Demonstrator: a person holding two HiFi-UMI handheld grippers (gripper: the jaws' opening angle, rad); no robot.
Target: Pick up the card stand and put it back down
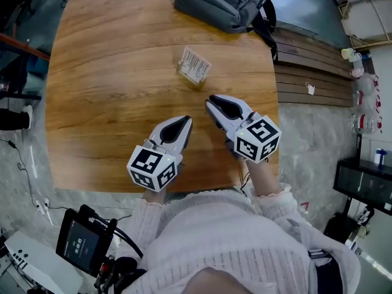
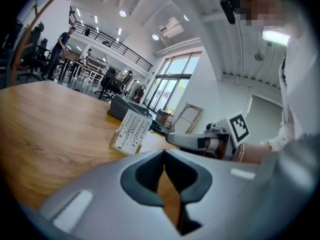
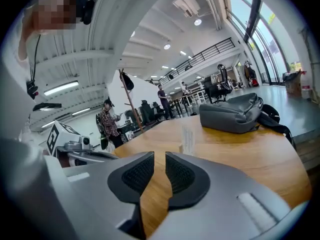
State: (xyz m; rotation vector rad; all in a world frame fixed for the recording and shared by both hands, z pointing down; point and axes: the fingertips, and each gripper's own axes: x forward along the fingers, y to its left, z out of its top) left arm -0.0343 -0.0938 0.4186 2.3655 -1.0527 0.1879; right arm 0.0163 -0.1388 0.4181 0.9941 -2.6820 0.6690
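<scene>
While the card stand (image 1: 195,65) sits untouched on the worktop (image 1: 110,103) ahead of both jaws, right gripper (image 1: 211,101) jaws stand slightly parted, empty; left gripper (image 1: 186,120) jaws pressed together. Approach step; next: widen, reach forward.

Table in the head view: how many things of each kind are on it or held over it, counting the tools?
card stand: 1
grey backpack: 1
tools held over the table, left tool and right tool: 2
Total: 4
</scene>
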